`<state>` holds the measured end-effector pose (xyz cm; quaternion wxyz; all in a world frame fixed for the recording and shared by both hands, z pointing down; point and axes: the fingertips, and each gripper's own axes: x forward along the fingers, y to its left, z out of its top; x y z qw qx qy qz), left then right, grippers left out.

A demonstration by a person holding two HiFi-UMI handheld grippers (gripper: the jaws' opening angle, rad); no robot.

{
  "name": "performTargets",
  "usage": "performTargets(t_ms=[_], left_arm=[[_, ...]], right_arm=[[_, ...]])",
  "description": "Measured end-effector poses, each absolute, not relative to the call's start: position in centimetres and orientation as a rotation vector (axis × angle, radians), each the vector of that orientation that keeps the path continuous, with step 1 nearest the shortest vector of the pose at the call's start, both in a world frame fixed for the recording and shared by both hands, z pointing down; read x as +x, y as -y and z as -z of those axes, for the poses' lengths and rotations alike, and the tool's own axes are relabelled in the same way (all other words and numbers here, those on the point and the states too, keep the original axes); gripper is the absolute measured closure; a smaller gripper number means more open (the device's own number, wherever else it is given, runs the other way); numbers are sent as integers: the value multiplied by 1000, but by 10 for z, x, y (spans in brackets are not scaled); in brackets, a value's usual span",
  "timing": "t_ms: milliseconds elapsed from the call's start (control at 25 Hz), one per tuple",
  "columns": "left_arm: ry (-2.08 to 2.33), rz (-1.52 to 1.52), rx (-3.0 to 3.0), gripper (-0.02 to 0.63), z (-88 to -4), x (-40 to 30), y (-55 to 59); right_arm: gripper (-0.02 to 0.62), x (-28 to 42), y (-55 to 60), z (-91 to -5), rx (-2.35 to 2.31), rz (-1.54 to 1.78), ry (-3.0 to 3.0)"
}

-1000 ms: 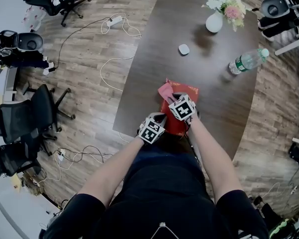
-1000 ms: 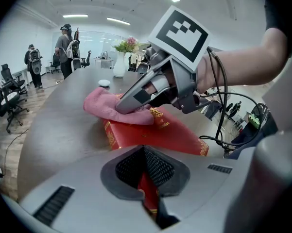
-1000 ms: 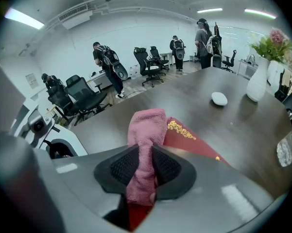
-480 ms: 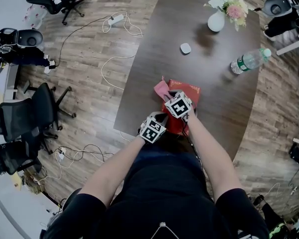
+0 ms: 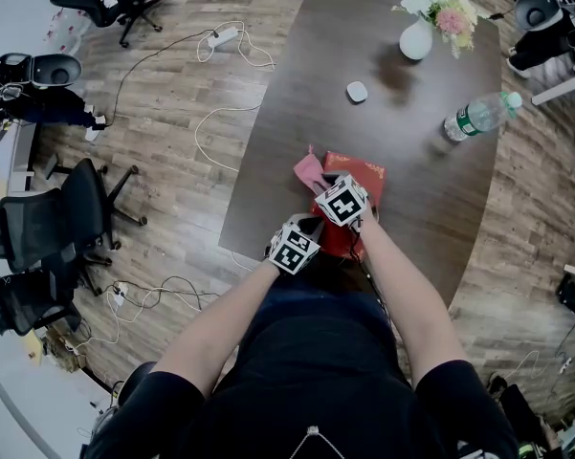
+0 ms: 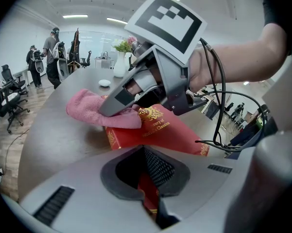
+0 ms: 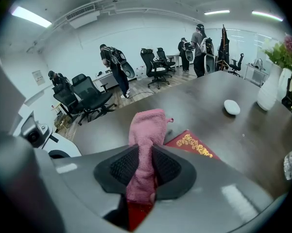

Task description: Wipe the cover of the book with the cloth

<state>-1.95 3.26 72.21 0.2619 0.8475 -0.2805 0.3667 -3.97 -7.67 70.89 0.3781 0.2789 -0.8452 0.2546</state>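
Note:
A red book (image 5: 356, 174) with gold print lies flat near the front edge of the dark table (image 5: 383, 132). My left gripper (image 5: 306, 232) is shut on the book's near edge (image 6: 148, 198). My right gripper (image 5: 327, 187) is shut on a pink cloth (image 5: 310, 171); the cloth (image 7: 146, 135) runs out between its jaws and drapes over the book's far left corner (image 7: 194, 145) onto the table. In the left gripper view the cloth (image 6: 87, 109) lies on the book's cover (image 6: 155, 130) under the right gripper (image 6: 121, 98).
A white vase of flowers (image 5: 416, 38), a small white puck (image 5: 357, 92) and a lying plastic bottle (image 5: 478, 117) sit farther back on the table. Office chairs (image 5: 53, 228) and cables (image 5: 220, 113) cover the floor at left. People stand in the far room (image 7: 114, 64).
The right gripper has slid the pink cloth left and slightly nearer across the book's cover. The left gripper has stayed on the book's near edge.

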Motion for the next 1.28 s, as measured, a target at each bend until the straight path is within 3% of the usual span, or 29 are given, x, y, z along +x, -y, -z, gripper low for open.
performTargets(t_ms=[1280], left_arm=[[767,-997,2301,611,-722,-21,-32]], right_arm=[[502,42,53,-715,805,-653,2076]])
